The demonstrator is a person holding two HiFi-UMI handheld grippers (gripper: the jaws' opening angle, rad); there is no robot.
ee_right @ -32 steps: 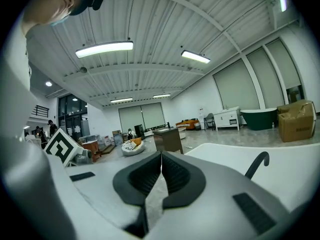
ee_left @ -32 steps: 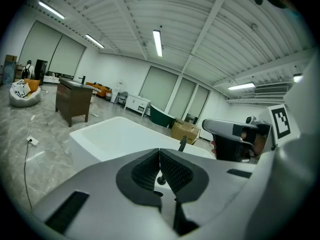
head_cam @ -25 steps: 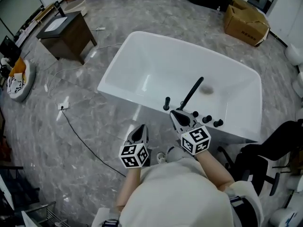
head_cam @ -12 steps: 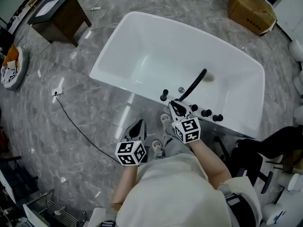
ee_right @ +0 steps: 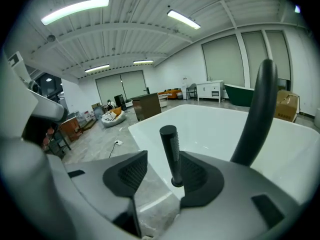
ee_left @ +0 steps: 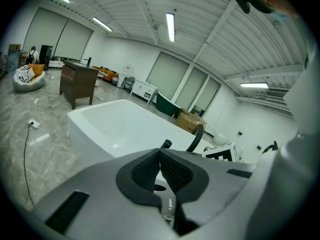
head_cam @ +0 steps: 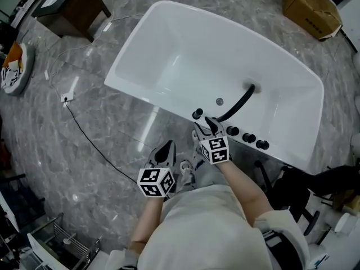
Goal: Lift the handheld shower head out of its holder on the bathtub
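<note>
Seen from above, a white freestanding bathtub (head_cam: 169, 66) stands on a grey marbled floor (head_cam: 45, 151), and a person in a pale shirt stands at its near side with a tool in each hand. On the near rim of the tub, a slim black cylindrical handheld shower head (head_cam: 197, 114) stands upright in a small round holder (ee_right: 177, 182). Just right of it along the rim rises a curved black spout (head_cam: 239, 103) that arches out over the basin, and further right sits a row of three round black knobs (head_cam: 248, 138). The right tool (head_cam: 211, 122) reaches to the rim at the shower head. In the right gripper view the right tool (ee_right: 162, 171) has its jaws spread wide, having just been opening, and the shower head (ee_right: 170, 149) stands between them, close by the right-hand pad with clear space on its left; the pads do not pinch it. The spout (ee_right: 257, 114) rises behind on the right, with the tub's basin (ee_right: 210, 124) beyond. The left tool (head_cam: 166, 151) hangs over the floor, near the tub's outer wall and left of the right tool. In the left gripper view the left tool (ee_left: 160, 156) has its jaws pressed together with nothing between them, and the tub (ee_left: 110, 124) lies ahead. A thin black cable (head_cam: 95, 151) trails across the floor on the left.
</note>
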